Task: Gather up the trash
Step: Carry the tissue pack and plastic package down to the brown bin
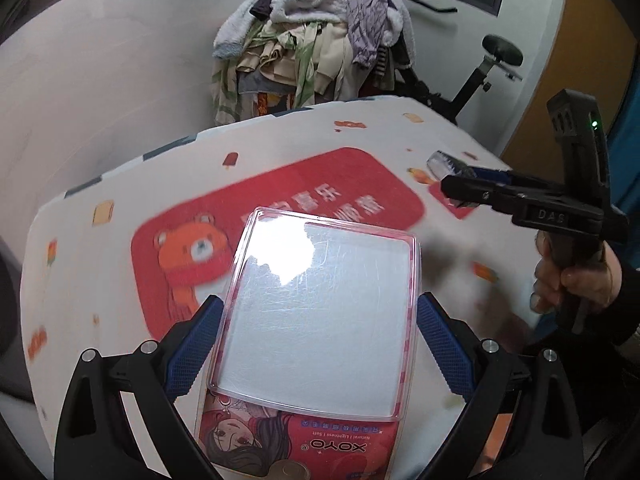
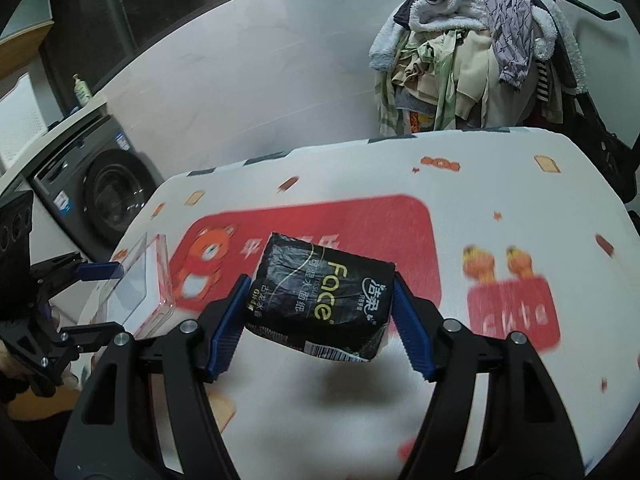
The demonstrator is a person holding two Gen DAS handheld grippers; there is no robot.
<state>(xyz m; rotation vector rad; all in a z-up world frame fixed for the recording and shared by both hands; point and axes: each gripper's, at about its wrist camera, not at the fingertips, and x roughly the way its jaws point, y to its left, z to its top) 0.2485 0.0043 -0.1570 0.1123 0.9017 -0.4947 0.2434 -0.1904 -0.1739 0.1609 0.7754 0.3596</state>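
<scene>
Your left gripper (image 1: pixel 318 344) is clamped on a clear plastic blister pack (image 1: pixel 320 312), its 2 blue pads (image 1: pixel 192 344) pressed against the pack's long sides. The pack is lifted off the table (image 1: pixel 100 280) and tilted toward the camera, with a red printed card showing under its lower edge. Glare washes out much of the clear shell, so what sits inside it, if anything, cannot be told.

Your right gripper (image 2: pixel 316 316) holds a black tissue packet (image 2: pixel 320 300) with "Face" printed in yellow-green; both pads touch its ends, and the packet hangs above the table, casting a dark shadow on the white cloth beneath it.

The table wears a white cloth with a red bear panel (image 2: pixel 304 240) at its middle. In the right wrist view, the left gripper and its pack appear at the left edge. Beyond the table stands a heap of clothes (image 1: pixel 320 40), and a washing machine (image 2: pixel 104 196) sits to the left.
</scene>
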